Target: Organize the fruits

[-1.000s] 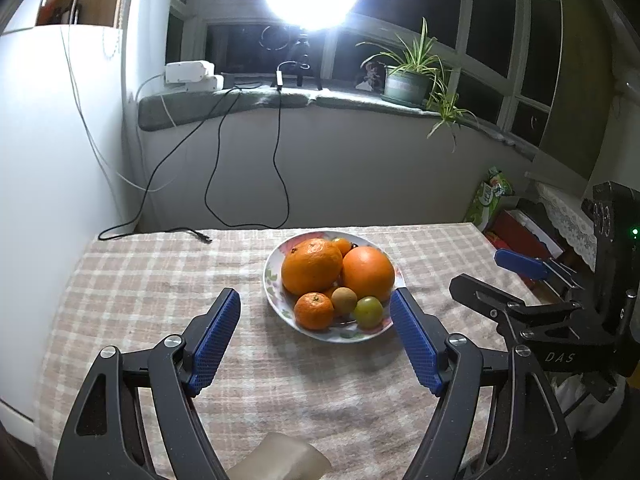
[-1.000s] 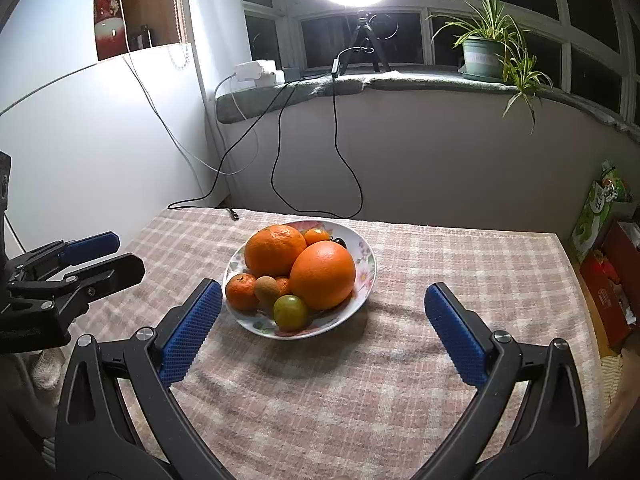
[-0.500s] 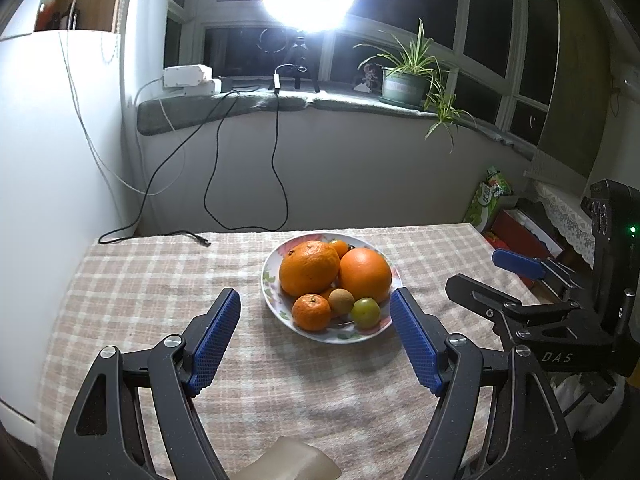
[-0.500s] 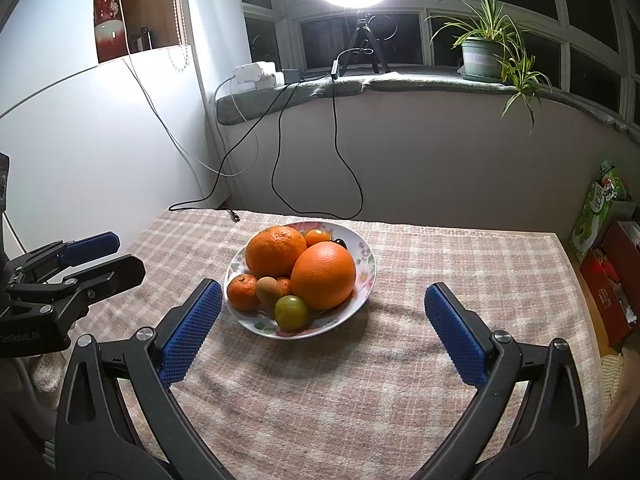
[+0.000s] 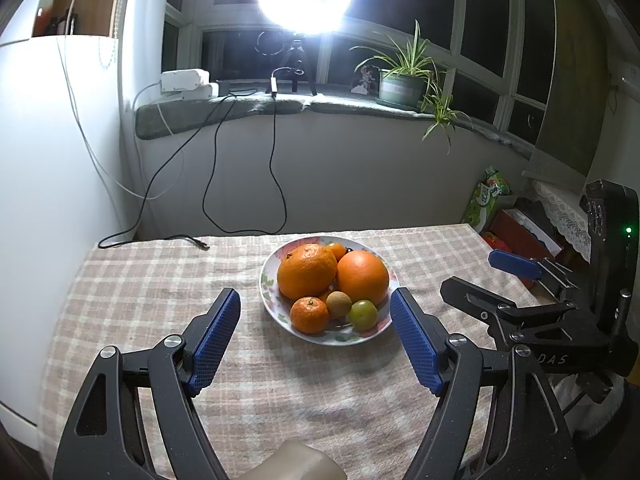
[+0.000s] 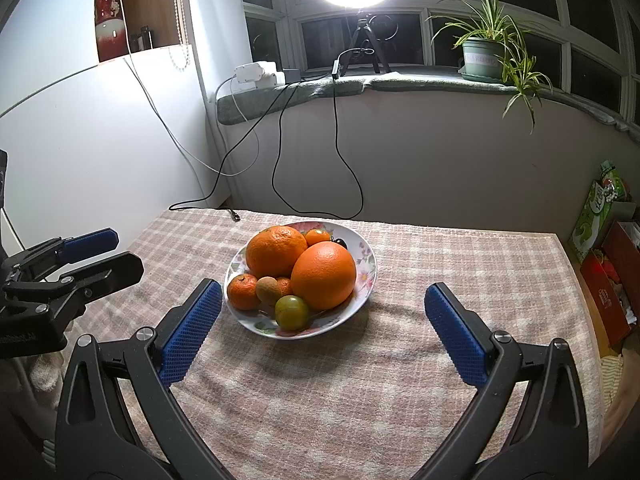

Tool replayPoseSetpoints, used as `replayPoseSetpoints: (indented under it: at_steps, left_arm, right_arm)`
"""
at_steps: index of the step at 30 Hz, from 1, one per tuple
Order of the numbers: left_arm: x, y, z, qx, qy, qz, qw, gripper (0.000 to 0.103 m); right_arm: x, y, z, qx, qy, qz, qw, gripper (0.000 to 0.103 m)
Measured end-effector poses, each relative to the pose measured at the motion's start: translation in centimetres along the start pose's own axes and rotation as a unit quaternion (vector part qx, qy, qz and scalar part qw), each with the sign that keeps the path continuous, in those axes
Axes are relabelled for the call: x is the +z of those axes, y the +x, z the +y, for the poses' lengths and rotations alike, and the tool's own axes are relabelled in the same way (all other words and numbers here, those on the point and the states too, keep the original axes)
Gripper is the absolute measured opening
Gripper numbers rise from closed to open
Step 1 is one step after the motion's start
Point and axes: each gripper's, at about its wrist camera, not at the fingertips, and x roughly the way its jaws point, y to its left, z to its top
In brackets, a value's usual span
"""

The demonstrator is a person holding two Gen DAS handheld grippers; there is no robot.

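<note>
Both pairs of my fingers stand spread and hold nothing: left gripper (image 5: 316,332) and right gripper (image 6: 324,320) hover short of the flowered plate (image 6: 366,252) on the checked tablecloth (image 6: 460,264). Every fruit I can see lies heaped on that plate: two large oranges (image 6: 323,275), small mandarins (image 6: 243,291), a brown kiwi (image 6: 268,289), a green fruit (image 6: 291,312). Such a heap fits either fruits already gathered or fruits awaiting sorting; I cannot tell which. Round, crowded fruit would roll if nudged.
</note>
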Motion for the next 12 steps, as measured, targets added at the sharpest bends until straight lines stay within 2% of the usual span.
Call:
replayPoseSetpoints:
  at_steps: [12]
  left_arm:
    - [0.01,-0.07,-0.27,0.005,0.009,-0.010,0.9999,0.078]
  right_arm:
    - [-0.29,0.27,-0.19,-0.002,0.001,0.004,1.000,0.103]
